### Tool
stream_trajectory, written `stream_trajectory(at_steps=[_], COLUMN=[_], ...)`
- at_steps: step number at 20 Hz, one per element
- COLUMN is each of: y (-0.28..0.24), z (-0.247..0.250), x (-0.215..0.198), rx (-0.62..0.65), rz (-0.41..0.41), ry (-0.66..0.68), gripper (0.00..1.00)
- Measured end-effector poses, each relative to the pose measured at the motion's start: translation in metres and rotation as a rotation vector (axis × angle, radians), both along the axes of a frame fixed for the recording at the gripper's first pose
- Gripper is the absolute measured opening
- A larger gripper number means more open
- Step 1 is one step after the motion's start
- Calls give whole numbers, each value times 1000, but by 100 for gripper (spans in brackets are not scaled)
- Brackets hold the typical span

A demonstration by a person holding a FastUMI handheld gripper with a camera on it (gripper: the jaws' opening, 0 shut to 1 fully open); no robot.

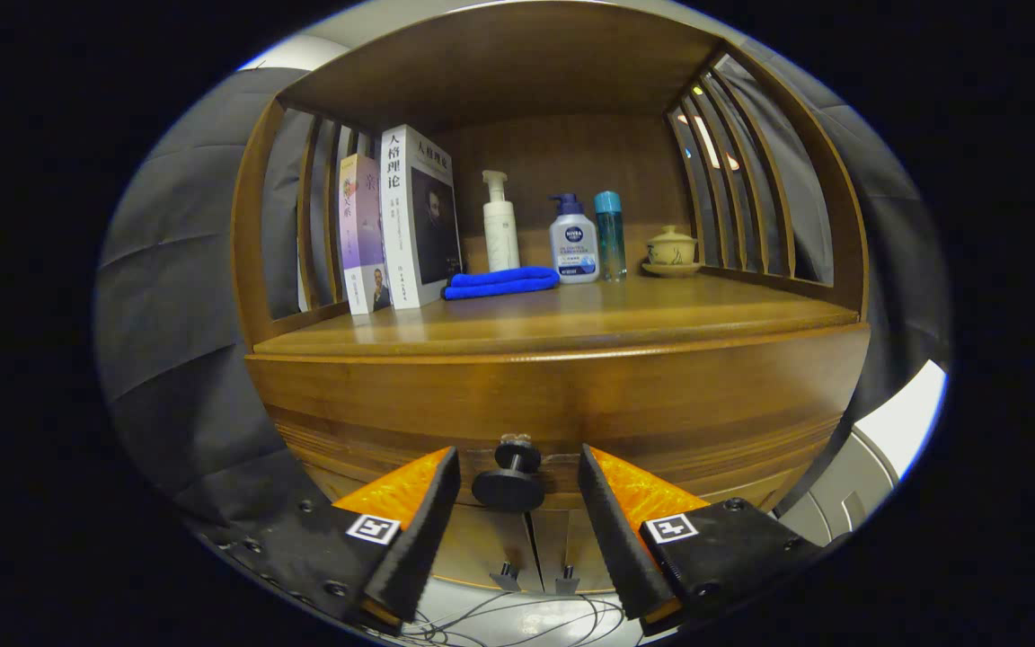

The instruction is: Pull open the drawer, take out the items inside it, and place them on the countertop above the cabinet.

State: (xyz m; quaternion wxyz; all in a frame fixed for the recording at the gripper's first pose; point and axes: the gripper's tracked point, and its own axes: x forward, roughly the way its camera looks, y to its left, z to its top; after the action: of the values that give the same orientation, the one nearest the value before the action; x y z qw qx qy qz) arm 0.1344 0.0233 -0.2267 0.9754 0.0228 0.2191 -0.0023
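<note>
Gripper (518, 467) held level and pointing forward, its two fingers (423, 526) spread wide apart in a V, tips angled inward, gripping nothing, neither finger touching anything.

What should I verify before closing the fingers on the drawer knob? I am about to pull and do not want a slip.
1. Gripper open: ok, fingers spread apart.
2. Drawer knob between the fingers: ok, roughly centred.
3. Fingers touching the knob: not yet, gaps on both sides.
4. Drawer shut: ok, front flush with the cabinet.
5. Free space on the countertop: ok, bare wood in front of the blue cloth and bottles.
6. Drawer contents: cannot tell, hidden.
</note>
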Motion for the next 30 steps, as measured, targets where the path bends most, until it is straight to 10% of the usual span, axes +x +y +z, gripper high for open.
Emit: stream_trajectory(at_steps=[5, 10, 30], y=[6, 7, 16], z=[-7, -12, 6], x=[-5, -1, -103], rx=[-16, -51, -71], rz=[19, 43, 106], ry=[29, 74, 90], gripper=[70, 29, 29])
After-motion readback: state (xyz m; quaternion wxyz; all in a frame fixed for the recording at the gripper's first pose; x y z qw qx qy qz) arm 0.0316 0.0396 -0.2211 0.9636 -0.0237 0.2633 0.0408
